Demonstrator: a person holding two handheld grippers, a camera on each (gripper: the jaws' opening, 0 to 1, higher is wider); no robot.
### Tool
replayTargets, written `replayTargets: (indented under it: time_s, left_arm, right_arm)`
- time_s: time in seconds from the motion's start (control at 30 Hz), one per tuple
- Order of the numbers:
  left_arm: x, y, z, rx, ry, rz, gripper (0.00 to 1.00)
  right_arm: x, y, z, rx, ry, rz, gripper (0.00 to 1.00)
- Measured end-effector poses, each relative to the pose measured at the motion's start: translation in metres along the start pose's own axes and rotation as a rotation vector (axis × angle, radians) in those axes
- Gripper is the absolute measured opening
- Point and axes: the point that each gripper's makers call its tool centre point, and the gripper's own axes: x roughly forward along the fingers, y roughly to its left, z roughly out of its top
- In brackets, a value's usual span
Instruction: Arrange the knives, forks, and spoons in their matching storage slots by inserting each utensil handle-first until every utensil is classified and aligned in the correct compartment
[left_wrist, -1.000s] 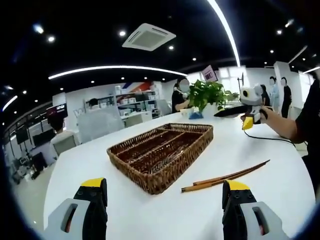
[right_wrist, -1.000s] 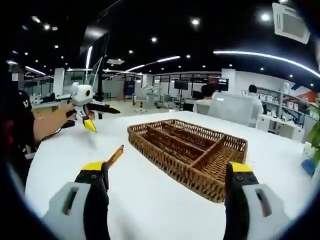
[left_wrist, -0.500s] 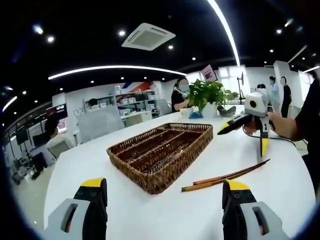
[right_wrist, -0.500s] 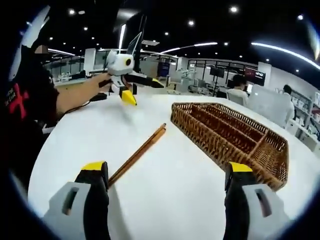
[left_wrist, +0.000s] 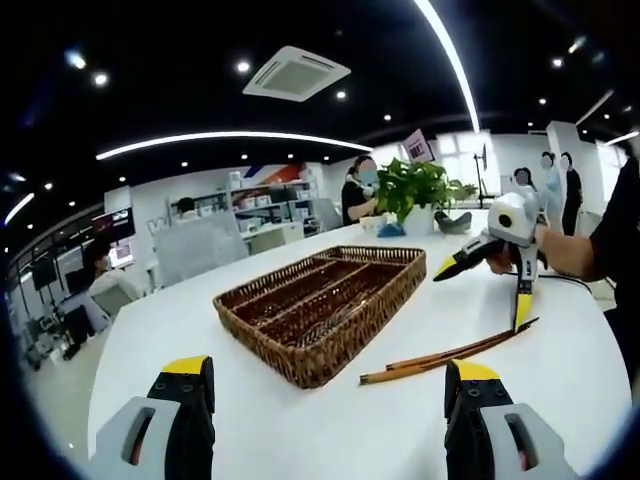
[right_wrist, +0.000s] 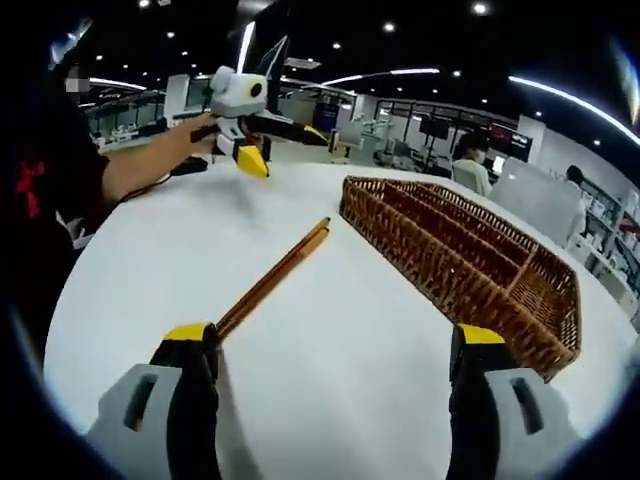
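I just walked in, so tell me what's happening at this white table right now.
A person holds a gripper in each hand over a white table. The right gripper, jaws open, hangs by one end of the wooden chopsticks. The left gripper hovers open, holding nothing. No utensils show in the wicker tray.

Open-plan office: recessed ceiling lights (left_wrist: 245, 66), ceiling AC cassette (left_wrist: 297, 73), monitors (right_wrist: 438, 127), shelving (left_wrist: 265, 200), seated people (right_wrist: 470, 160) beyond the white tabletop (right_wrist: 330, 330).
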Motion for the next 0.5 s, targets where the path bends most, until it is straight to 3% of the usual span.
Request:
replayTargets:
  time_s: [0.1, 0.2, 0.4, 0.47, 0.5]
  left_arm:
    - [0.0, 0.0, -0.001, 0.002, 0.004, 0.0, 1.0]
    - [0.0, 0.0, -0.001, 0.002, 0.004, 0.0, 1.0]
    - [0.0, 0.0, 0.0, 0.002, 0.0, -0.001, 1.0]
    - [-0.001, 0.0, 0.0, 0.003, -0.002, -0.002, 1.0]
    - [-0.001, 0.0, 0.001, 0.004, -0.003, -0.002, 1.0]
  right_arm:
    - [-0.001, -0.014, -0.008, 0.027, 0.025, -0.047, 0.98]
    - [-0.001, -0.015, -0.011, 0.033, 0.032, -0.05, 0.93]
    - [0.003, -0.017, -0.009, 0.025, 0.032, -0.06, 0.76]
    - [0.005, 0.0, -0.012, 0.137, 0.031, 0.045, 0.65]
    - [0.006, -0.001, -0.011, 0.134, 0.026, 0.042, 0.61]
